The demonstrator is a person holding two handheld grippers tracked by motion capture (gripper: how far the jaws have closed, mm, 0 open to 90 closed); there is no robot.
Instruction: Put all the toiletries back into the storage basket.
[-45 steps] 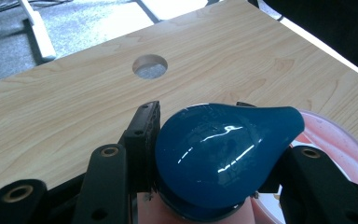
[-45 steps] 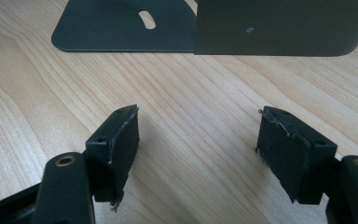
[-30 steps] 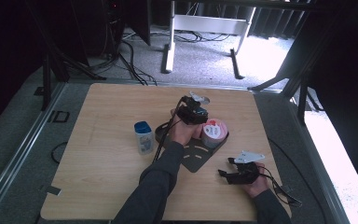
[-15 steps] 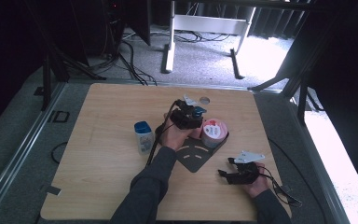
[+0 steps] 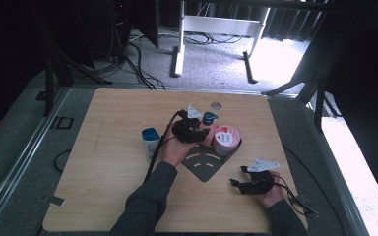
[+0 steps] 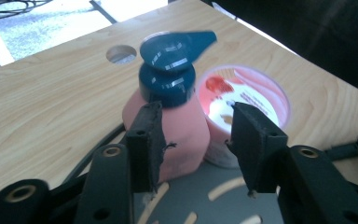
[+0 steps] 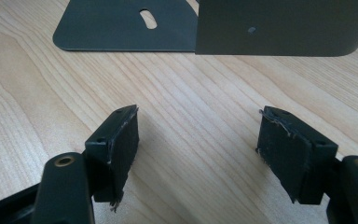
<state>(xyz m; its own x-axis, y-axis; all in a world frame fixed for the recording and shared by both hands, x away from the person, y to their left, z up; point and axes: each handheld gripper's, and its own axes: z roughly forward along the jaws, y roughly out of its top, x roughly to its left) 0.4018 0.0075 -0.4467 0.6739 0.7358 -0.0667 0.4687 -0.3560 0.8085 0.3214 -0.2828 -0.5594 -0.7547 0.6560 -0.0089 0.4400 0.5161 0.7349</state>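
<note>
Left claw [image 6: 193, 140]: set around the pink pump bottle [image 6: 179, 128], its jaws just closing in; the left pad looks to touch the bottle's side, the right pad stands off it, though the angle makes contact hard to judge.
Pump bottle: upright on the grey slotted plate [image 5: 204, 162], blue pump head on top, touching the pink-lidded tub [image 6: 251, 98] beside it.
Right claw [image 7: 198, 154]: jaws apart, holding nothing, low over bare bench [image 7: 37, 84] near the plate's edge.
Blue-capped bottle [image 5: 150, 140]: on the bench, left of the left hand.
</note>
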